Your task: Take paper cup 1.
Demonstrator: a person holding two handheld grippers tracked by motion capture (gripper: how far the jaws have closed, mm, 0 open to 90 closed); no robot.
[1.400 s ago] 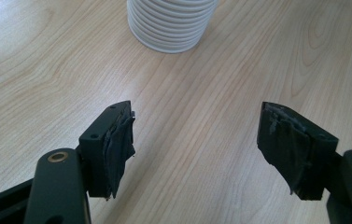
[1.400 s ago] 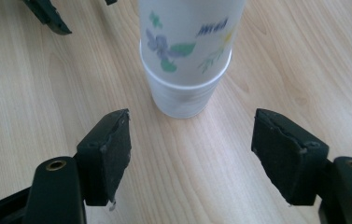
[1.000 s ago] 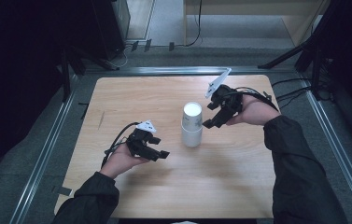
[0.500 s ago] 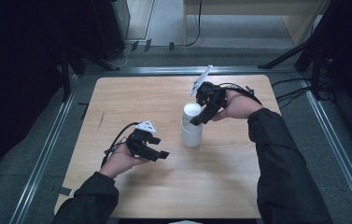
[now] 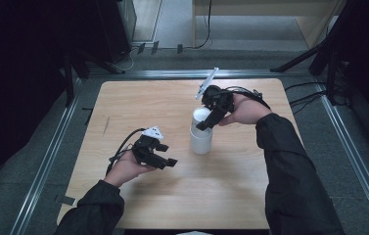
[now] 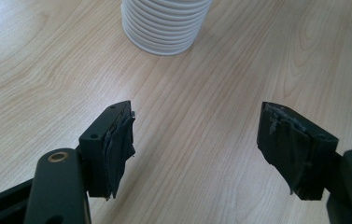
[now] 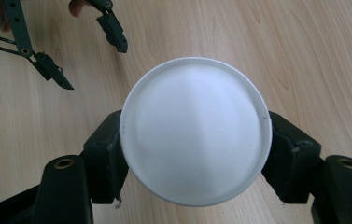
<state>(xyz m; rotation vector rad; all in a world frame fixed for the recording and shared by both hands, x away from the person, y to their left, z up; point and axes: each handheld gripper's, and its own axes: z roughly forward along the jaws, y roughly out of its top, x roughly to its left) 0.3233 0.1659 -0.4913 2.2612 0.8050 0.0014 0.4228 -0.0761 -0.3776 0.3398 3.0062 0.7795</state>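
Note:
A stack of white ribbed cups (image 5: 200,139) stands upside down near the middle of the wooden table (image 5: 138,103). My right gripper (image 5: 203,121) comes down on it from the far right, open, one jaw on each side of the topmost cup's round base (image 7: 196,128); whether the pads touch the cup is hidden under that base. My left gripper (image 5: 166,154) hovers low over the table to the left of the stack, open and holding nothing. In the left gripper view the stack's lower rim (image 6: 166,25) lies ahead of the spread jaws. The left gripper (image 7: 94,51) also appears in the right gripper view.
Metal rails (image 5: 50,152) run along the table's sides, and cables (image 5: 309,93) trail off at the right. Bare wood surrounds the stack on all sides.
My right gripper has swung left and down from beside the stack until its jaws straddle the top cup. The left gripper has stayed put.

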